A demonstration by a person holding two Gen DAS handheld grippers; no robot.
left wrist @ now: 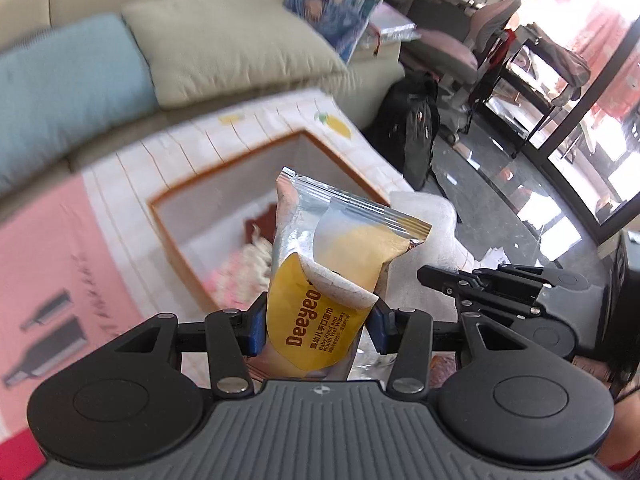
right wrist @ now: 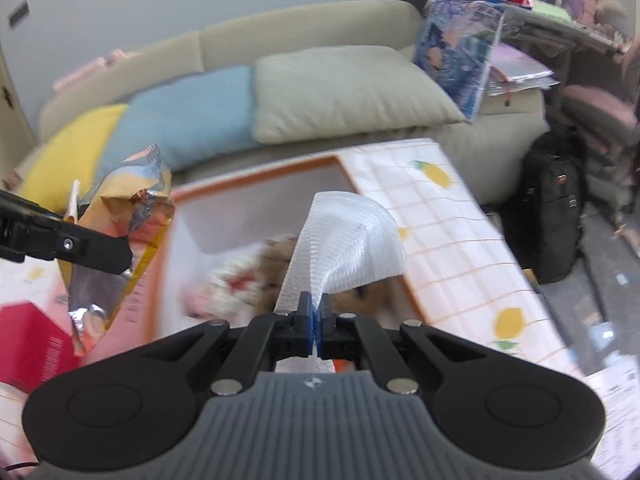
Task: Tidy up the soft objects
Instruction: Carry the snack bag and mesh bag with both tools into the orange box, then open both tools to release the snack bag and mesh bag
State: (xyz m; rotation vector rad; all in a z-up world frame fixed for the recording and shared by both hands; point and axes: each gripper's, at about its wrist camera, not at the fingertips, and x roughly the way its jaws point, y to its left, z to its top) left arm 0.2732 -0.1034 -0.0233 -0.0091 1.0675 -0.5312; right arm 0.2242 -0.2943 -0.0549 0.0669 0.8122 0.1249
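My left gripper (left wrist: 318,330) is shut on a yellow and silver pack of wet wipes (left wrist: 332,268) and holds it upright above the near edge of an orange-rimmed box (left wrist: 176,240). My right gripper (right wrist: 316,326) is shut on a white foam mesh sheet (right wrist: 344,240) that curls up over the same box (right wrist: 256,178). Soft items lie in the box: a pink and white cloth (left wrist: 240,272) and a brown plush thing (right wrist: 276,260). The wipes pack also shows in the right wrist view (right wrist: 120,216), held by the left gripper's fingers (right wrist: 80,246).
The box sits on a table with a lemon-print cloth (right wrist: 452,216). Behind it is a beige sofa (right wrist: 304,32) with blue (left wrist: 68,92), beige (left wrist: 232,48) and yellow (right wrist: 72,148) cushions. A black backpack (left wrist: 412,128) stands on the floor at right. A red box (right wrist: 32,344) lies at left.
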